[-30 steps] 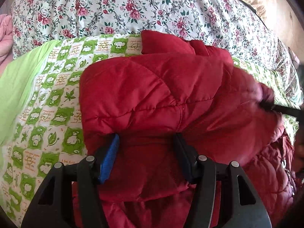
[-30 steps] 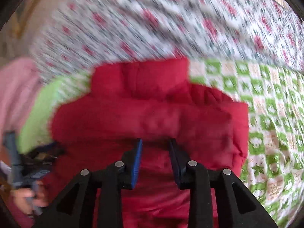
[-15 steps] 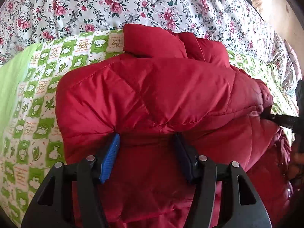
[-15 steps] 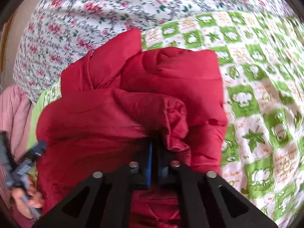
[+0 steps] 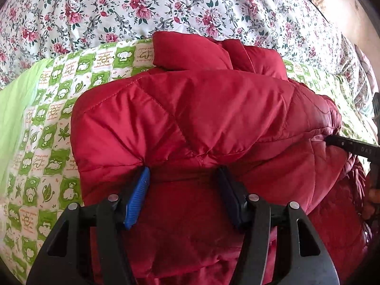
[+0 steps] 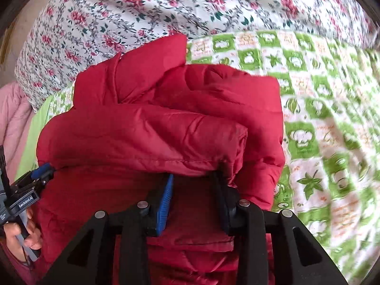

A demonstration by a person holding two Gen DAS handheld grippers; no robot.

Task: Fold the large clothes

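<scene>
We have the red quilted jacket [image 5: 194, 118] folded over on the bed's green checked blanket [image 5: 47, 128]. Both our left tongs [image 5: 182, 190] and right tongs [image 6: 193, 194] stand apart, tips tucked under the fold, probably to settle it flat.

The red jacket [image 5: 201, 123] runs off the bottom edge of both views, its hem unseen. At the right of the right wrist view, the green checked sheet [image 6: 332, 142] blurs, its lettering unreadable.
</scene>
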